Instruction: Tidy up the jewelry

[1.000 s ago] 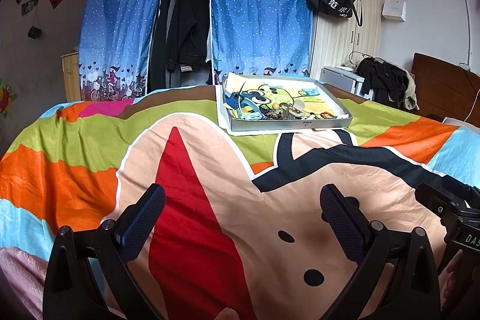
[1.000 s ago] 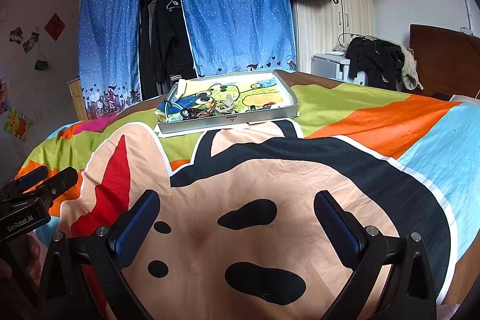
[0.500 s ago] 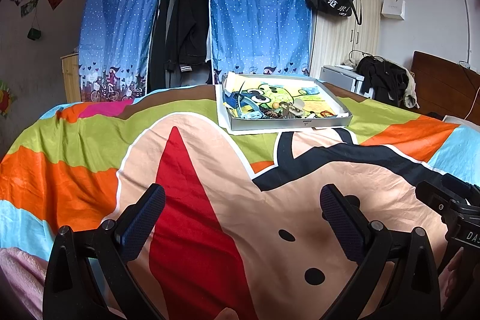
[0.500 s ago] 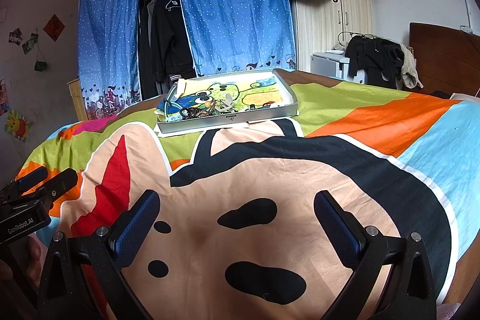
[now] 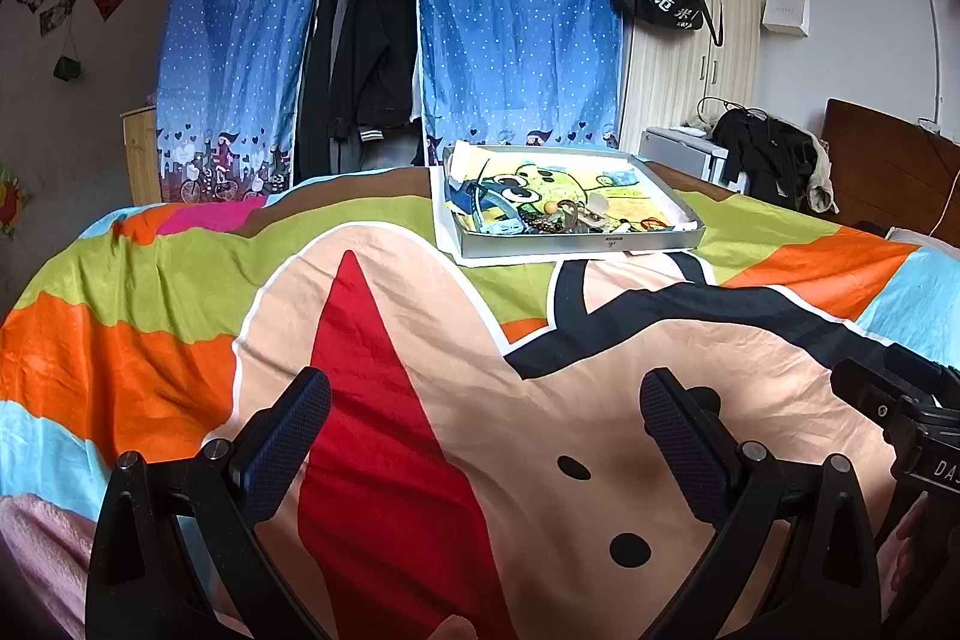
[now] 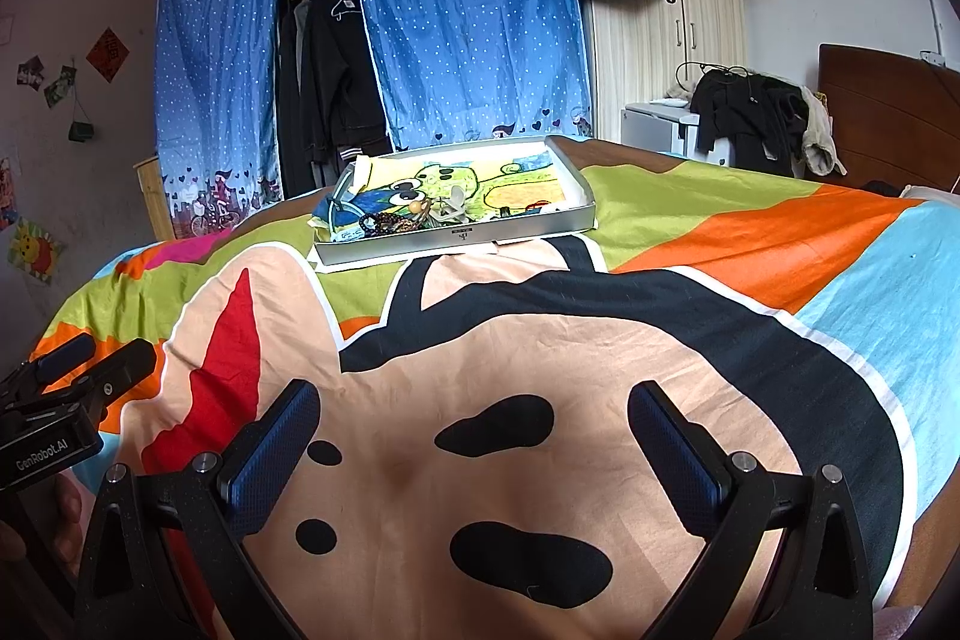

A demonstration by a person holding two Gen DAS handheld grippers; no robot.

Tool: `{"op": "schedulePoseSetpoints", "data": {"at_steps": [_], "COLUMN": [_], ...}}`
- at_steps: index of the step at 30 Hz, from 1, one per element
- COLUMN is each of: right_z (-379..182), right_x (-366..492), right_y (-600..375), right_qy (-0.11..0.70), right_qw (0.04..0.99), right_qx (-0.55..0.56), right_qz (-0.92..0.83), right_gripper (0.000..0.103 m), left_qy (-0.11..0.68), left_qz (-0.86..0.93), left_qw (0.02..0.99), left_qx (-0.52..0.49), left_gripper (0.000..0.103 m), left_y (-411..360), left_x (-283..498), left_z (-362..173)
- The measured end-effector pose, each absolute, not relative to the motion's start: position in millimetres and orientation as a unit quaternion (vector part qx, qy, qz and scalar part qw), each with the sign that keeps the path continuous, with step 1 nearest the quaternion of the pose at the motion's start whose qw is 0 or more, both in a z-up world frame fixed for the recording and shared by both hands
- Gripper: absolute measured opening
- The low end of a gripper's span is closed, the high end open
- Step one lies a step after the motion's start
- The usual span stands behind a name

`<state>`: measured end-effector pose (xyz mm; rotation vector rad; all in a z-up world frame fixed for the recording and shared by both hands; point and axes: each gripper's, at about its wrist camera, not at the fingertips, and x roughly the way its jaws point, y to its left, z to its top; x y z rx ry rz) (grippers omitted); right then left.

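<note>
A shallow grey tray (image 5: 576,243) (image 6: 450,243) with a cartoon lining lies far across the bed. A heap of jewelry (image 5: 555,217) (image 6: 414,217), beads, bracelets and small pieces, fills its near part. My left gripper (image 5: 485,430) hovers open low over the near bedspread, nothing between its fingers. My right gripper (image 6: 474,430) is open too, empty, beside it on the right. Each gripper shows at the edge of the other's view, with part of a hand under it.
The colourful cartoon bedspread (image 5: 390,340) covers the whole bed between me and the tray. Behind stand blue dotted curtains (image 5: 516,40) around hanging clothes, a pale wardrobe (image 5: 690,88) with a black bag, and a dark wooden headboard (image 5: 888,172) at right.
The right wrist view has crept slightly forward and tilted, so the tray looks a little nearer. The left view is almost the same. Both grippers stay open.
</note>
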<state>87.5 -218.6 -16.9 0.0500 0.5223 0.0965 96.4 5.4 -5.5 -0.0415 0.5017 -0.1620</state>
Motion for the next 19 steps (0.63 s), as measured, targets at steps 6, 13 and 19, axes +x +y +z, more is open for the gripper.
{"op": "schedulePoseSetpoints", "data": {"at_steps": [6,13,19], "right_z": [-16.8,-16.3,-15.9], "right_x": [87.7,87.5,87.5], "right_y": [-218.3,-218.8,-219.0], "right_qy": [0.258,0.259,0.259], "right_qw": [0.965,0.964,0.964], "right_qx": [0.025,0.026,0.025], "right_qz": [0.048,0.048,0.048], "right_gripper": [0.103,0.103,0.103], "left_qy": [0.254,0.264,0.269], "left_qz": [-0.075,-0.066,-0.058], "left_qw": [0.964,0.962,0.961], "left_qx": [-0.021,-0.030,-0.041], "left_gripper": [0.101,0.101,0.101], "left_y": [9.6,15.4,20.6], "left_x": [99.6,101.5,103.9], "left_z": [-7.2,-8.4,-9.8]}}
